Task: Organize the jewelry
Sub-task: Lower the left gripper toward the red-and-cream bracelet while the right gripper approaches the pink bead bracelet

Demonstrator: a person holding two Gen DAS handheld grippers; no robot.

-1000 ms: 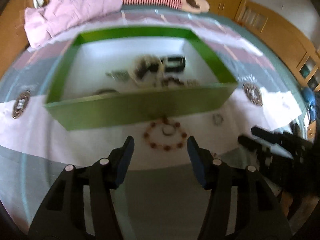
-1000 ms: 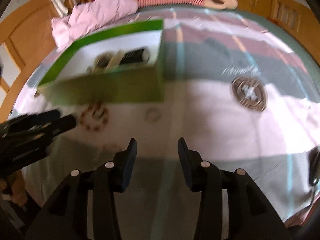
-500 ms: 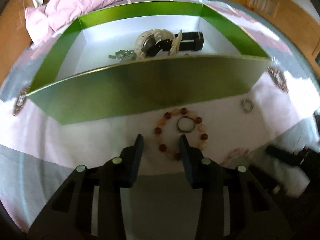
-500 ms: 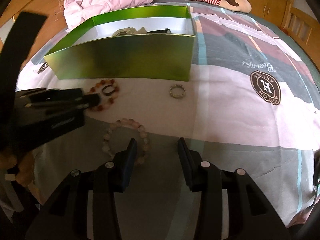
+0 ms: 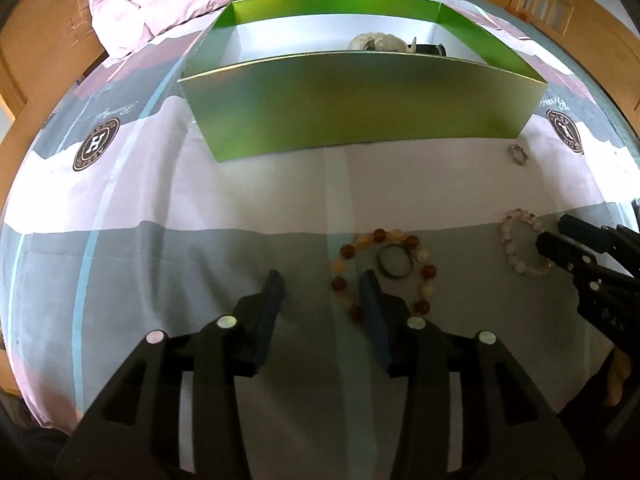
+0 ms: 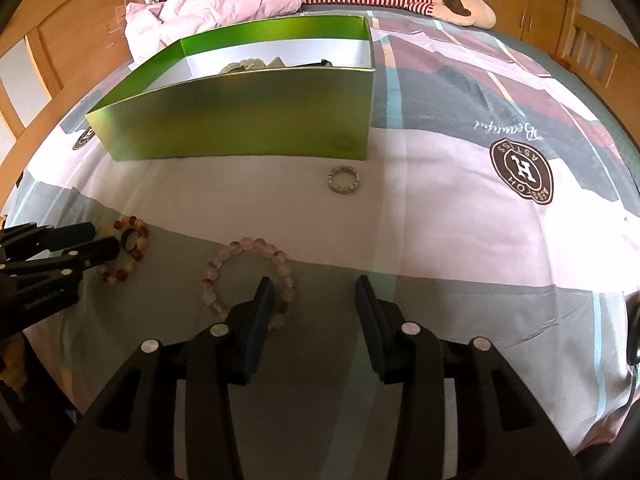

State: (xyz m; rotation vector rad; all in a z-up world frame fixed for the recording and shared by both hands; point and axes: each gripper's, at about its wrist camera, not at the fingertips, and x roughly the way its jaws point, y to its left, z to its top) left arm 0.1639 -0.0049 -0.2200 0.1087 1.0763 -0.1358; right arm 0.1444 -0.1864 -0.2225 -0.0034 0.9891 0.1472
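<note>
So compared with half a second back, the left gripper (image 5: 322, 292) has pulled away from the green box (image 5: 360, 104): the box wall filled most of the left wrist view then, now it sits farther up the frame and a lot more of the bedspread (image 5: 240, 200) shows. The amber bead bracelet (image 5: 384, 270) was straight ahead between the fingers before; now it lies off to the right side, with the right finger overlapping its lower left beads. The jaws are opening at this moment, nothing pinched, only bare fabric between them. The small dark ring (image 5: 395, 263) still lies inside the amber loop.

The right gripper (image 6: 316, 300) barely changed. Its jaws stay spread about the same, holding nothing. The pale pink bead bracelet (image 6: 248, 276) lies just in front, its near edge tucked under the left finger, much like before. The little silver ring (image 6: 343, 179) is still on the spread just in front of the box's right corner. In the right wrist view the left gripper's tips now sit right at the amber bracelet on the left edge.

Inside the box a whitish bracelet (image 5: 374, 42) and something dark beside it peek over the wall
</note>
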